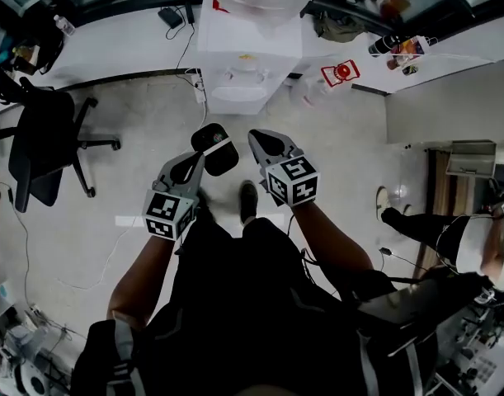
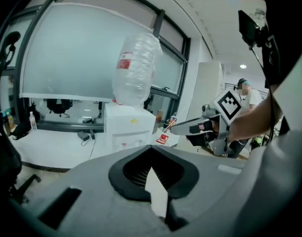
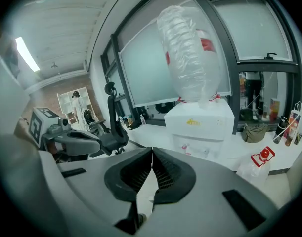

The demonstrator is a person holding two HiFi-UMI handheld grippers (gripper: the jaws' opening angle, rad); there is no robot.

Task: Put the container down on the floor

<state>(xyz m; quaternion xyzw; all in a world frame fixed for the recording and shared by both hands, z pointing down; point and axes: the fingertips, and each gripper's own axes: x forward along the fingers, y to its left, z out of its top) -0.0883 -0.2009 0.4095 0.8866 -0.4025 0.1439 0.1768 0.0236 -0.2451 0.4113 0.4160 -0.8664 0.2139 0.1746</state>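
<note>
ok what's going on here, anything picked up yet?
A person stands facing a white water dispenser with a big clear water bottle upended on top. They hold a gripper in each hand, side by side in front of them. The left claw and right claw are both shut with nothing between them. The bottle sits on the dispenser untouched; nothing is set down on the floor yet.

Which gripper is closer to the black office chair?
Left. The left gripper hangs to the right of the office chair, apart from it; the right gripper is farther right, beyond the left one.
</note>
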